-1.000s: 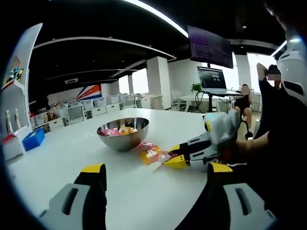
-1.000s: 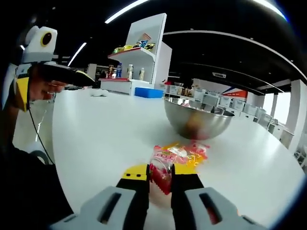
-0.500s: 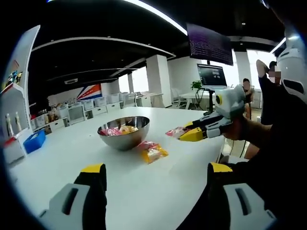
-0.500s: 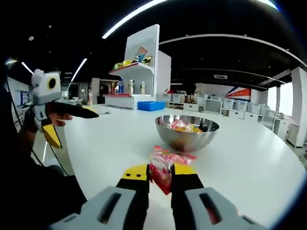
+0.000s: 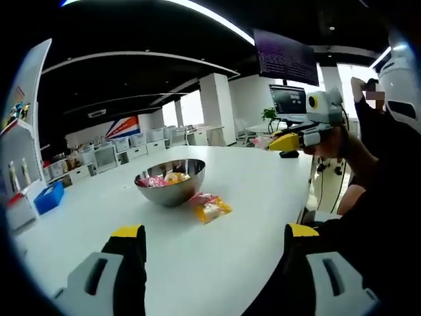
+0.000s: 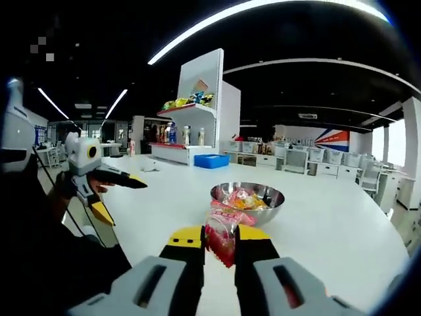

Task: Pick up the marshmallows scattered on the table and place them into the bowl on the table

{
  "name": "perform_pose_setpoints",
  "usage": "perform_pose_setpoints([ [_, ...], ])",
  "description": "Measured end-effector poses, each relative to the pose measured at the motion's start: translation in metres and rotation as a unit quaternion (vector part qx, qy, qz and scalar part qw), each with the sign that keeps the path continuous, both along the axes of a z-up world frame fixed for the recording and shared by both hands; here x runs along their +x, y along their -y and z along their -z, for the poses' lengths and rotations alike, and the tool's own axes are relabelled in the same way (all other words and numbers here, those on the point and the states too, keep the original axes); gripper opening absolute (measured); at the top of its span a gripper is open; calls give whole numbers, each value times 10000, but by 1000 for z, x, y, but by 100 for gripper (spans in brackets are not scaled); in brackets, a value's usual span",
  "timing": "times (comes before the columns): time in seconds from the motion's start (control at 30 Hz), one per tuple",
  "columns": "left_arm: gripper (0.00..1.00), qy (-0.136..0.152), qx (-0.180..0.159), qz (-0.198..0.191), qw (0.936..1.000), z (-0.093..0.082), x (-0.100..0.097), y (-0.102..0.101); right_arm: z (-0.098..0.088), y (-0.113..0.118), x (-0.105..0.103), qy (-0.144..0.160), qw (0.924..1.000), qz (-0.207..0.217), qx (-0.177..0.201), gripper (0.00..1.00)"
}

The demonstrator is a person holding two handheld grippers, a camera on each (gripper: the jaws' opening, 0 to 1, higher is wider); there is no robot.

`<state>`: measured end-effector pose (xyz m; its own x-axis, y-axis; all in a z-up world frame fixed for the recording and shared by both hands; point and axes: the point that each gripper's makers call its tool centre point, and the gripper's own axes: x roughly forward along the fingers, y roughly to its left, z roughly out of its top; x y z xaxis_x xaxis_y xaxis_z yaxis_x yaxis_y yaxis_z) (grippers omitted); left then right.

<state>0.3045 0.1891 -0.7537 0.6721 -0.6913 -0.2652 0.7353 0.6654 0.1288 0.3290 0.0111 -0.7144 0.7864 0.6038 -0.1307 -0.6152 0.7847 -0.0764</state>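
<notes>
White table (image 5: 250,178) lies broad; right gripper (image 6: 221,242) jaws clamp marshmallow packet (image 6: 222,234), left gripper (image 5: 207,237) jaws apart.

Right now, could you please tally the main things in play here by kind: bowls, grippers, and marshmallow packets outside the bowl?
Bowl: 1
Grippers: 2, left gripper and right gripper
Marshmallow packets outside the bowl: 2, one on the table, one clamped in the right gripper
Total: 5
</notes>
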Motion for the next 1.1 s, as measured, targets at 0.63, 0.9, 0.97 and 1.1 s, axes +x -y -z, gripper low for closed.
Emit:
perform_pose_setpoints([
  [0.63,84,-21,69,33,10000,5,1,-4,-83,-16,32,507,9976,-469,-58,13],
  [0.9,84,-10,71,36,10000,3,2,-5,-133,-28,80,648,9953,-688,-226,13],
  [0.97,84,-13,76,38,10000,3,2,-5,-139,-31,90,682,9950,-673,-266,13],
  [1.1,84,-25,68,56,10000,3,2,-4,-152,-41,116,646,9943,-822,-188,13],
])
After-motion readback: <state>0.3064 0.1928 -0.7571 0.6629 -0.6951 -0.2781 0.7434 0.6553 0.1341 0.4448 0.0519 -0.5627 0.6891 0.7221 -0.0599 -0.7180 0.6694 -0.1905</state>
